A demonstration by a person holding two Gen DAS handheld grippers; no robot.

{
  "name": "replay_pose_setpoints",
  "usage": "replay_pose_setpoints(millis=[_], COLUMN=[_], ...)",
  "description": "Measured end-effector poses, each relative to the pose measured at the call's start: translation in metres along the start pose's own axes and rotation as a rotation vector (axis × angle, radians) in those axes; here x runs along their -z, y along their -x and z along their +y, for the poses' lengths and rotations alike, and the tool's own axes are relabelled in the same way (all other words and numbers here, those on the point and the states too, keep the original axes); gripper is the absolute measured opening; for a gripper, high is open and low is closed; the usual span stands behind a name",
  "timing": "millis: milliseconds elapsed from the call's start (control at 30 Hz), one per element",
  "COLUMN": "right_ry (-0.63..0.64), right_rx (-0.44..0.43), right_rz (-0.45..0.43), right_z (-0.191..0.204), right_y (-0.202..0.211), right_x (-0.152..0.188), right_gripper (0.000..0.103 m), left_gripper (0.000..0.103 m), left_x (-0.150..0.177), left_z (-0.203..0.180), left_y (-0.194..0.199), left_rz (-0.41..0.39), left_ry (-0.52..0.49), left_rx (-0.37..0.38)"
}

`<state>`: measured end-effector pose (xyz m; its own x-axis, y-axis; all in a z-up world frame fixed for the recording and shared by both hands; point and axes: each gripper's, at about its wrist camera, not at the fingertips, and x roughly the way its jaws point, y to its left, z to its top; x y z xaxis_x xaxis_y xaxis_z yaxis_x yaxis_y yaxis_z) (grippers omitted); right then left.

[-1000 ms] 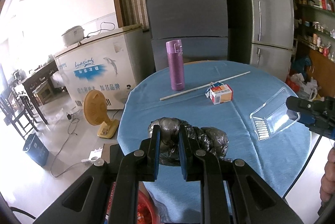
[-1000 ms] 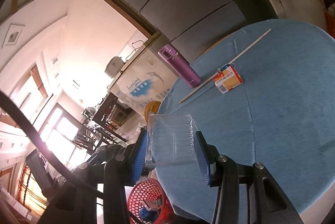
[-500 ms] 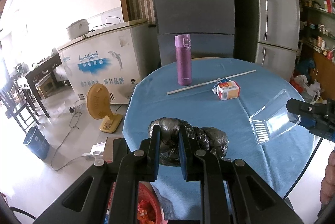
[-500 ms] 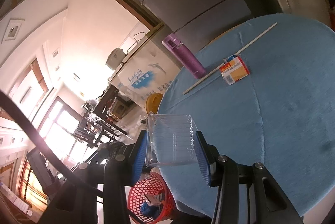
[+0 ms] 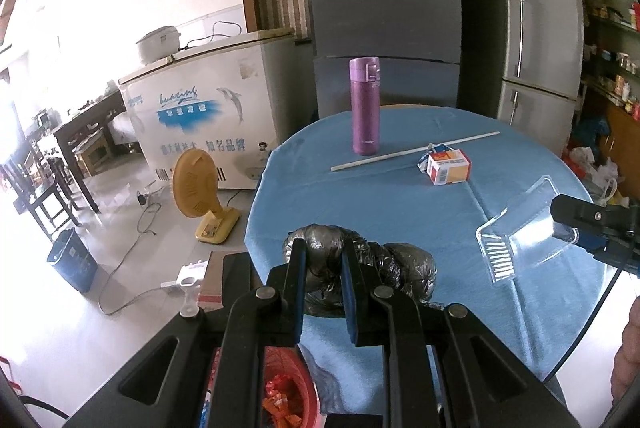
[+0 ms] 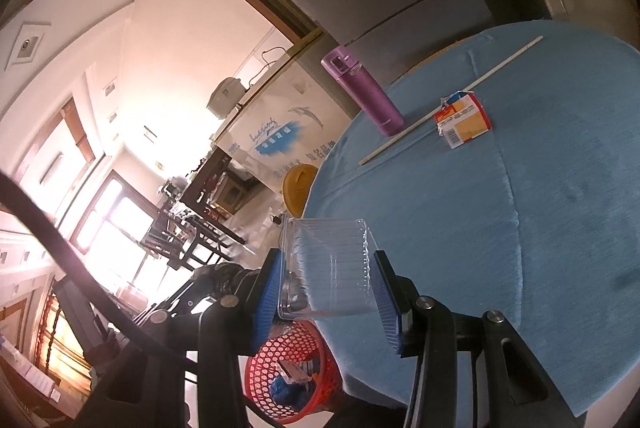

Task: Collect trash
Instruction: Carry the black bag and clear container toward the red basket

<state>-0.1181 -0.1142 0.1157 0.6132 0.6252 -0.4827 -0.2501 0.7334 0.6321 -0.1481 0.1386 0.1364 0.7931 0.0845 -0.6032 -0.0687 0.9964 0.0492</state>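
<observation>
Left gripper (image 5: 323, 270): clamps crumpled black plastic bag (image 5: 384, 270).
Right gripper (image 6: 326, 278): holds clear ribbed plastic tray (image 6: 328, 268).
Right view only: red mesh basket's (image 6: 276, 364) full rim.

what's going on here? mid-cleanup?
Yes. A person is clearing a round table covered in blue cloth, with a handheld gripper in each hand. The left gripper is shut on a crumpled black plastic bag. The right gripper is clamped on a clear plastic tray. Both are near the table edge, above a red mesh basket on the floor that already holds trash. A small carton, a long thin stick and a purple flask remain on the table.
</observation>
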Motion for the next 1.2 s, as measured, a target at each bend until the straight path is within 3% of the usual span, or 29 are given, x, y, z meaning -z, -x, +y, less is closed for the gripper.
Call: replay_pose_setpoints(millis=[1200], right_ry=[0.075], right_rx=[-0.029], right_rz=[0.142], right_z=[0.039], right_y=[-0.053], right_x=[0.03], right_gripper=[0.047], left_gripper=[0.017], left_x=[0.027], left_z=[0.041], left_y=[-0.013], left_rz=[0.058], left_ry=[0.072], left_rx=[-0.055])
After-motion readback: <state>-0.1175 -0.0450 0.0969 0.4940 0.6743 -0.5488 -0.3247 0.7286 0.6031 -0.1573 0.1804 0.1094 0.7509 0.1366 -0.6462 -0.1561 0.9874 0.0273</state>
